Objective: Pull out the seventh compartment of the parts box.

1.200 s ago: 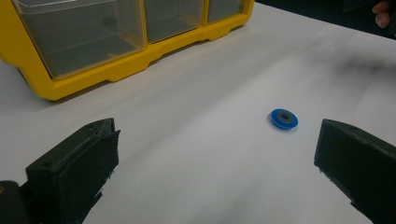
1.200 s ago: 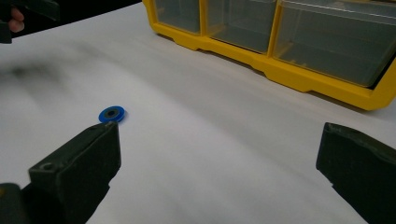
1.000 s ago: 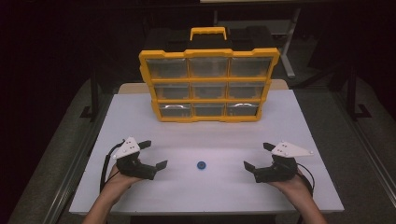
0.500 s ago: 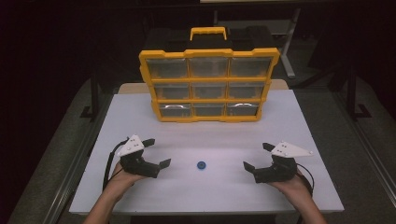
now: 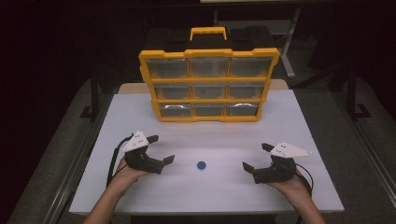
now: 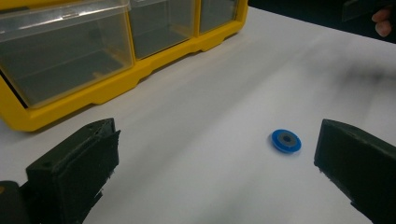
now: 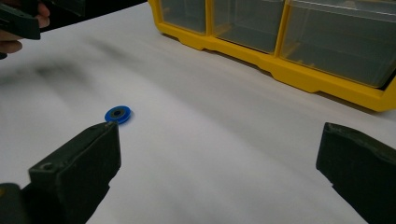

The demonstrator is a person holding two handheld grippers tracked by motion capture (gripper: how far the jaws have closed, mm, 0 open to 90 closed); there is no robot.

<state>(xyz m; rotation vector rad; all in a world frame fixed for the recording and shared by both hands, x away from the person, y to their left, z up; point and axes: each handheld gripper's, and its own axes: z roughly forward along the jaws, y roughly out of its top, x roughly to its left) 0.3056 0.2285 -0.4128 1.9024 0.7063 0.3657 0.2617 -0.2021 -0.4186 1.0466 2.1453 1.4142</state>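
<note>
Left gripper (image 5: 161,150) and right gripper (image 5: 256,157) rest low, facing inward, jaws spread wide, both hand-held.

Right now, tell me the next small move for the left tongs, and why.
Probably ease the left tongs toward the blue disc. They stand open, the disc lies flat and untouched on the white table between both tongs, and it sits nearer the left pair.

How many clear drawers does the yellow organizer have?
9 drawers in the yellow organizer: three across the top row, three across the middle, three along the bottom. None look hidden.
</note>
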